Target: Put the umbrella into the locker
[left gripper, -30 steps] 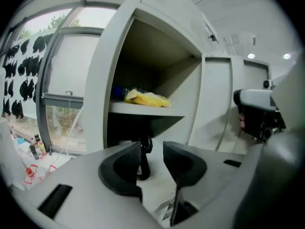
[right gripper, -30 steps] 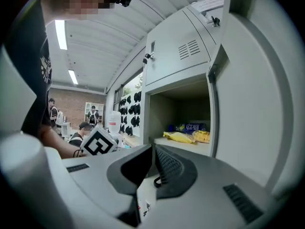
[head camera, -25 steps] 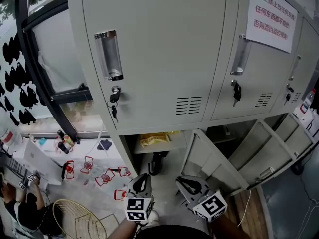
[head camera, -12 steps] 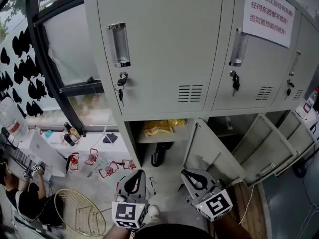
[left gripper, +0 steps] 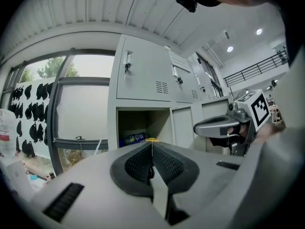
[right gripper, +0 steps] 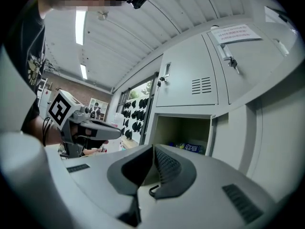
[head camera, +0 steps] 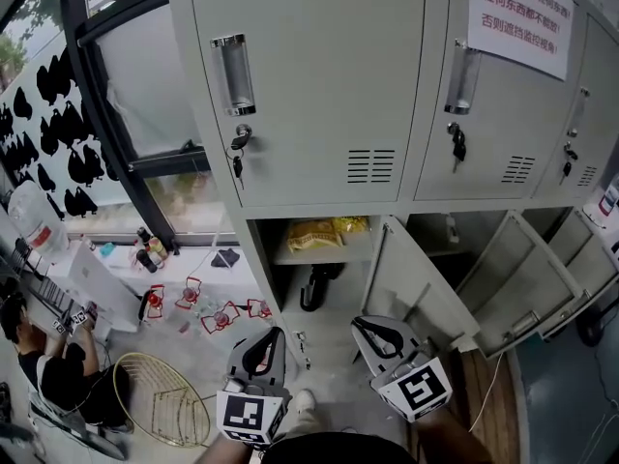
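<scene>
The grey locker's lower compartment (head camera: 314, 259) stands open, its door (head camera: 414, 283) swung out to the right. A yellow packet (head camera: 324, 233) lies on the shelf inside. Below the shelf leans a black object (head camera: 314, 291) that looks like a folded umbrella; I cannot make out more of it. My left gripper (head camera: 273, 333) and right gripper (head camera: 365, 325) hover in front of the opening, both shut with nothing between the pads. In the left gripper view the jaws (left gripper: 152, 143) meet, with the right gripper (left gripper: 224, 127) beside them. In the right gripper view the jaws (right gripper: 153, 148) touch at the tips.
A second open locker door (head camera: 527, 278) juts out at the right. On the floor to the left are a gold wire basket (head camera: 162, 412), several small red items (head camera: 208, 314) and a seated person (head camera: 48, 365). Keys (head camera: 237, 148) hang in the closed upper doors.
The head view has swung, so the lockers sit further right and lower in the frame. Both grippers stay shut and empty in front of the open compartment; the left one has shifted a little.
</scene>
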